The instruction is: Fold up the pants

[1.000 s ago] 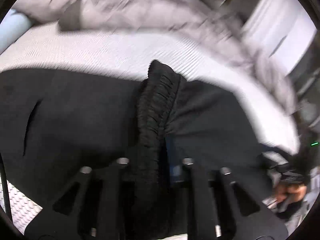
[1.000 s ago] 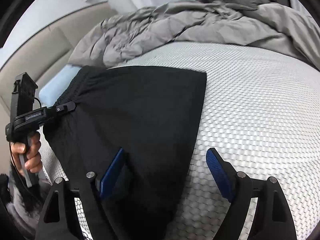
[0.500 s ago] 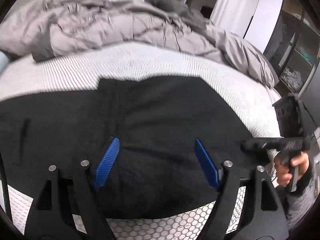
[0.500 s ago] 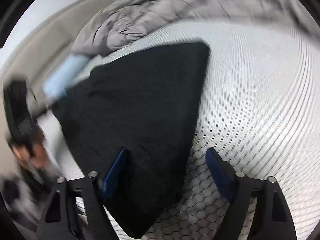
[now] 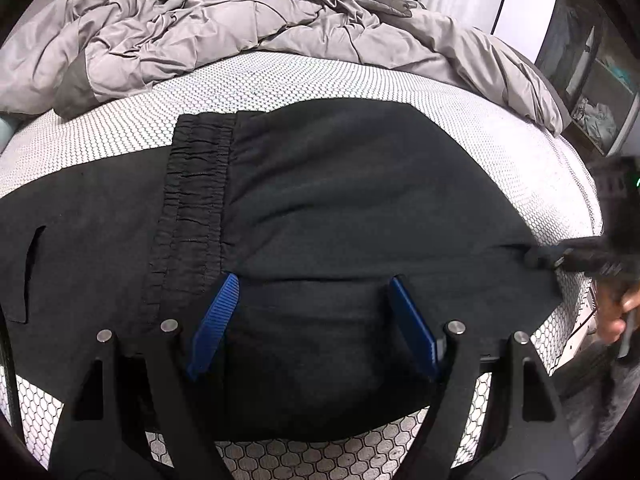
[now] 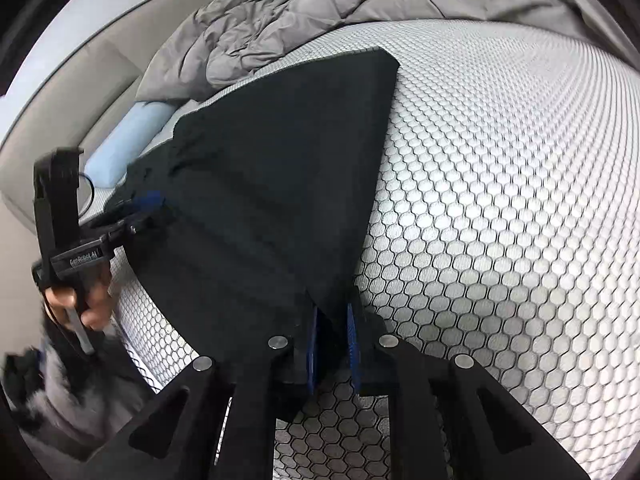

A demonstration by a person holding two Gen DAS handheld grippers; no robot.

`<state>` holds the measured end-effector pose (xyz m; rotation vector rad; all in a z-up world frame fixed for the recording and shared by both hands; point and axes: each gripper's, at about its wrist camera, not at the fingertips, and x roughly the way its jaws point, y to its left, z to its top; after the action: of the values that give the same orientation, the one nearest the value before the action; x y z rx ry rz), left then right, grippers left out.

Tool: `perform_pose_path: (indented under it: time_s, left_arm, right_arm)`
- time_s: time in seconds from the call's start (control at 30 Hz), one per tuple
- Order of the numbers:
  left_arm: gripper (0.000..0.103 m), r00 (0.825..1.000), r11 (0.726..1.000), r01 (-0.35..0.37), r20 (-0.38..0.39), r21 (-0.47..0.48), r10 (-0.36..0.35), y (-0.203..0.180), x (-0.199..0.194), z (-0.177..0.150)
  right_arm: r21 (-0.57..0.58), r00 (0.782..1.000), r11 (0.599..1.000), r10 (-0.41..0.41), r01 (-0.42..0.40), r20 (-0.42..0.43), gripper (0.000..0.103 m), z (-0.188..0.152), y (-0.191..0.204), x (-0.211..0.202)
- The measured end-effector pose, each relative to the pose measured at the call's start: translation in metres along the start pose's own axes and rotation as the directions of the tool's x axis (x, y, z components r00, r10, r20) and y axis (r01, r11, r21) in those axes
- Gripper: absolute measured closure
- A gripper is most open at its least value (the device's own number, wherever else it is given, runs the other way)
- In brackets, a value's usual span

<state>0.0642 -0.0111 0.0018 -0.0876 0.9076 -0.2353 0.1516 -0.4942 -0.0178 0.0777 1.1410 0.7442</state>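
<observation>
Pinching a corner of the black pants [image 6: 272, 184], the right gripper [image 6: 332, 340] has its jaws clenched on the fabric, while the left gripper [image 5: 312, 320] hangs spread wide over them. Pants lie flat on the bed [image 6: 500, 200]; grey duvet [image 5: 224, 24] at 12 o'clock.

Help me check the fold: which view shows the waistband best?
The left wrist view: the gathered waistband lies in plain sight across the pants. The right wrist view shows only smooth black cloth, no waistband detail.
</observation>
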Motion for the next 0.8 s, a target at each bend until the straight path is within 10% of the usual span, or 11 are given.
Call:
perform_pose_path:
  time_s: [0.27, 0.47, 0.57, 0.8]
  left_arm:
    - [0.028, 0.996, 0.999, 0.038, 0.076, 0.027, -0.04, -0.027, -0.021, -0.003]
    - [0.028, 0.999, 0.995, 0.024, 0.036, 0.094, -0.027, -0.045, 0.004, -0.017]
    - [0.028, 0.999, 0.989, 0.024, 0.022, 0.144, -0.027, -0.046, 0.009, -0.023]
    - [0.027, 1.0, 0.988, -0.017, 0.024, 0.155, 0.013, -0.026, 0.0, -0.037]
  right_arm:
    - [-0.089, 0.972, 0.996, 0.041, -0.021, 0.233, 0.07, 0.01, 0.04, -0.053]
    - [-0.27, 0.989, 0.962, -0.002, 0.041, 0.145, 0.069, 0.022, 0.097, 0.021]
    - [-0.381, 0.98, 0.905, -0.15, 0.188, 0.129, 0.064, 0.02, 0.111, 0.059]
    - [-0.349, 0.947, 0.881, -0.282, 0.319, 0.156, 0.062, 0.011, 0.078, 0.031]
